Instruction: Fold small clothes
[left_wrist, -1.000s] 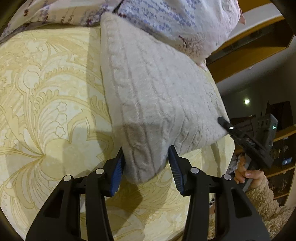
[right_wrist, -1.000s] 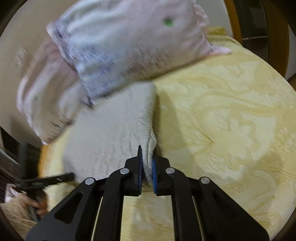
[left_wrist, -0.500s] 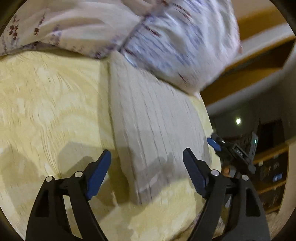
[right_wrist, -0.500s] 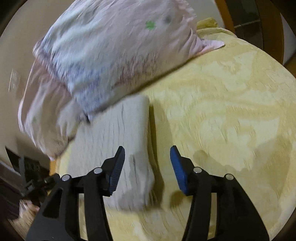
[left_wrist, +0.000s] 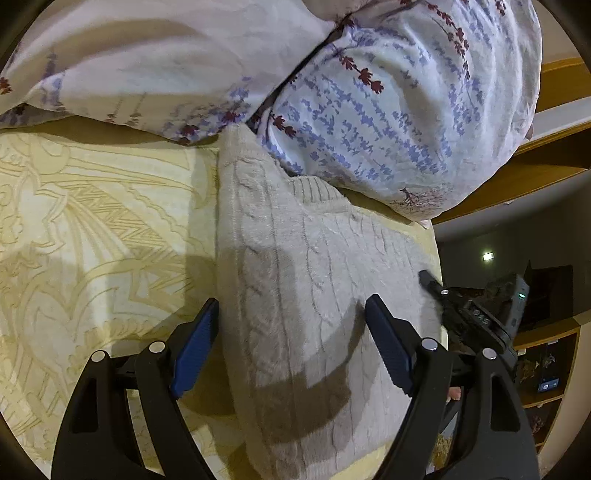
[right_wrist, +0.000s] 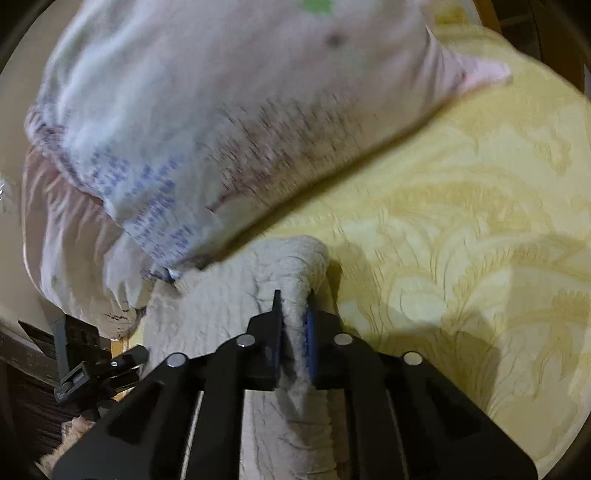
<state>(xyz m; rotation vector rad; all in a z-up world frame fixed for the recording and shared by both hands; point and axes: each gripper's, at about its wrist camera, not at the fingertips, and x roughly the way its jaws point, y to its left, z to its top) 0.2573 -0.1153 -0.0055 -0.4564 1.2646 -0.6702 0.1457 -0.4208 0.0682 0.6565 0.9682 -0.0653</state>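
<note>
Since the previous frame, the right gripper (right_wrist: 293, 314) has clamped a raised fold of the knit sweater (left_wrist: 314, 314), apparently its far edge. Left gripper (left_wrist: 291, 347) spread wide, straddling the sweater on the yellow bedspread (left_wrist: 92, 240); floral pillows (left_wrist: 388, 110) ahead.

The sweater (left_wrist: 317, 295) lies on the bedspread (left_wrist: 92, 240), its far end at twelve o'clock tucked under the pillow (left_wrist: 388, 110). The left gripper (left_wrist: 291, 339) straddles its near end. The right gripper (right_wrist: 293, 325) pinches the sweater's three o'clock edge.
</note>
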